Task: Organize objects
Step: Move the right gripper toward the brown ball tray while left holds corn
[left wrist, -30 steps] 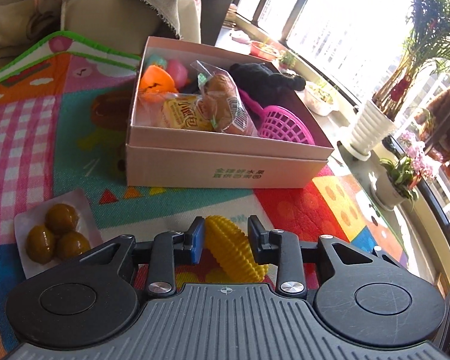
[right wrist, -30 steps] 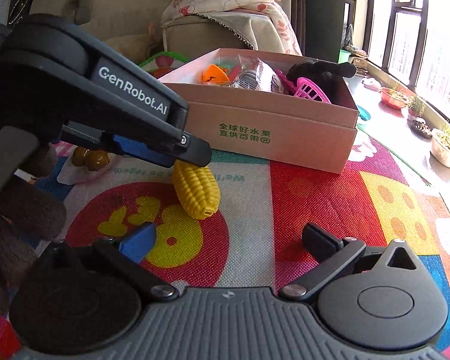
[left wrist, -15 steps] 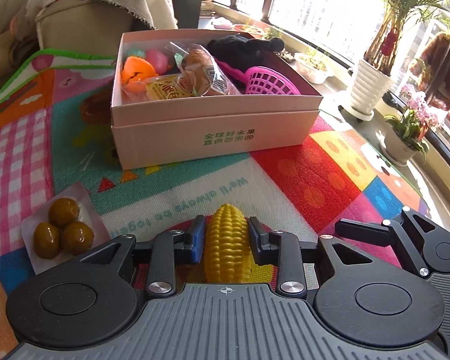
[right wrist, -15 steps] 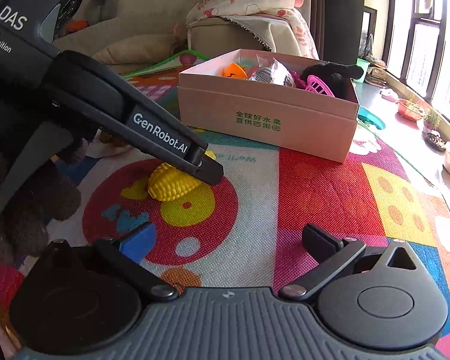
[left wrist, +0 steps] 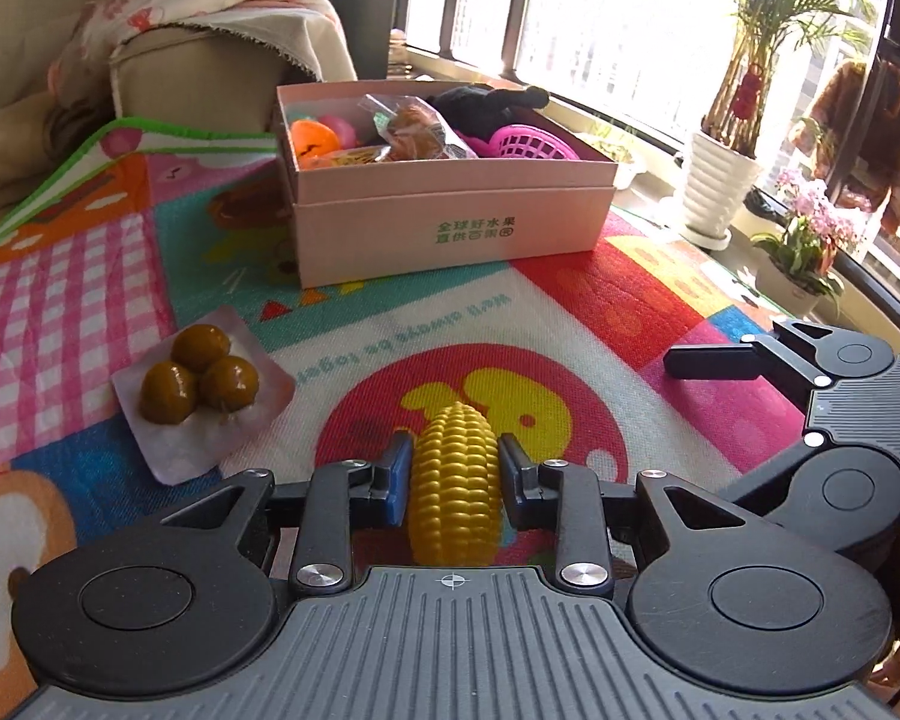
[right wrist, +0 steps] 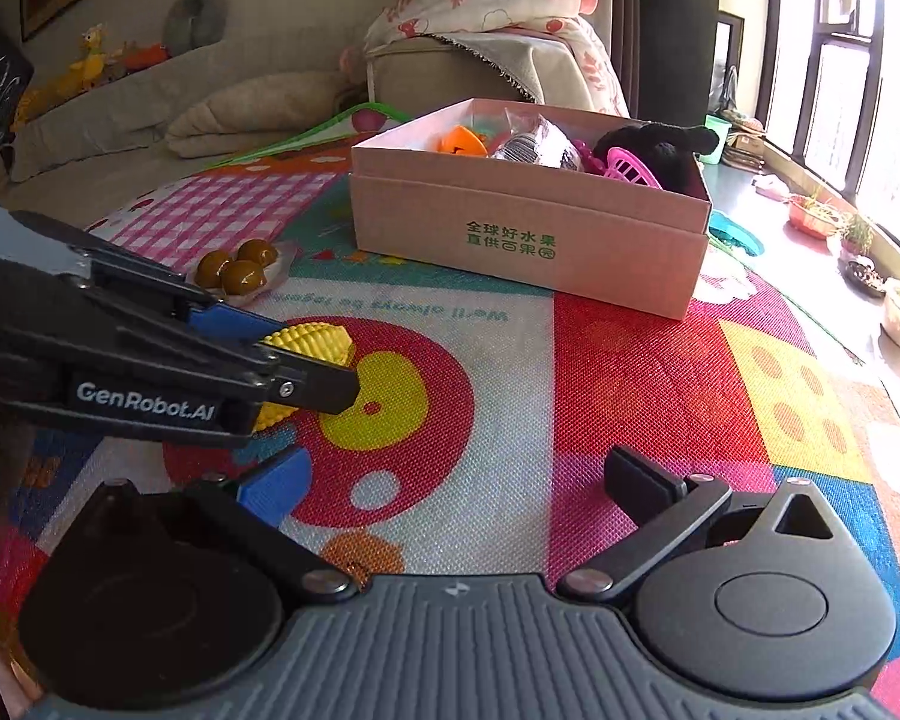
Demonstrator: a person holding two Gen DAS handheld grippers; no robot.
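A yellow toy corn cob (left wrist: pixel 455 480) sits lengthwise between the pads of my left gripper (left wrist: pixel 455 450), which is shut on it low over the red circle of the play mat. In the right wrist view the same left gripper (right wrist: pixel 306 363) comes in from the left with the corn (right wrist: pixel 318 341) sticking out past its fingertips. My right gripper (right wrist: pixel 456 480) stands open over the mat with nothing between its fingers; one of its fingers (left wrist: pixel 711 360) shows at the right of the left wrist view. The pink cardboard box (left wrist: pixel 450 228) (right wrist: pixel 528 240) lies beyond, holding toys and snack bags.
A clear packet with three brown balls (left wrist: pixel 201 378) (right wrist: pixel 240 270) lies on the mat left of the corn. A sofa with a blanket (right wrist: pixel 498 18) stands behind the box. Potted plants (left wrist: pixel 720 186) line the window ledge on the right.
My left gripper has pulled back from the box with the corn in it and rolled, so the box now looks farther off. The right gripper stays open, almost still.
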